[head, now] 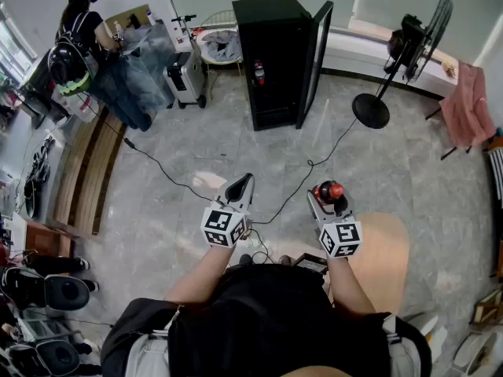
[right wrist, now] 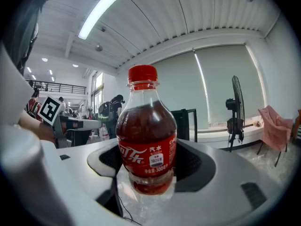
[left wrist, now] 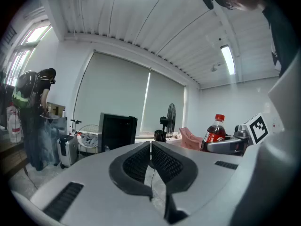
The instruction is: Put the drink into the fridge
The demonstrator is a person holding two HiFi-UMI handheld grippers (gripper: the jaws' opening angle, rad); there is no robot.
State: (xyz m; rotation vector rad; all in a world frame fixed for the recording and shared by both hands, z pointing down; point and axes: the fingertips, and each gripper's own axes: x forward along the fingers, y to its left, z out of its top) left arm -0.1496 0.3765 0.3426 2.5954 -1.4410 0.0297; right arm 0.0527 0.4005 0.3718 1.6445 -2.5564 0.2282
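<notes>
A cola bottle (head: 328, 192) with a red cap and red label stands upright between the pads of my right gripper (head: 326, 200), held in the air above the floor. In the right gripper view the bottle (right wrist: 146, 145) fills the gap of my right gripper (right wrist: 147, 175), pads against its sides. My left gripper (head: 240, 187) is shut and empty, level with the right one; its pads meet in the left gripper view (left wrist: 150, 150), which also shows the bottle (left wrist: 216, 131). The black fridge (head: 271, 53) stands far ahead with its door (head: 314, 57) swung open to the right.
A black cable (head: 157, 163) runs across the tiled floor toward the fridge. A standing fan (head: 409, 45) is right of it, a suitcase (head: 185, 77) and a basket to the left. A person (head: 78, 14) stands at back left. A round wooden table (head: 385, 250) is beside my right arm.
</notes>
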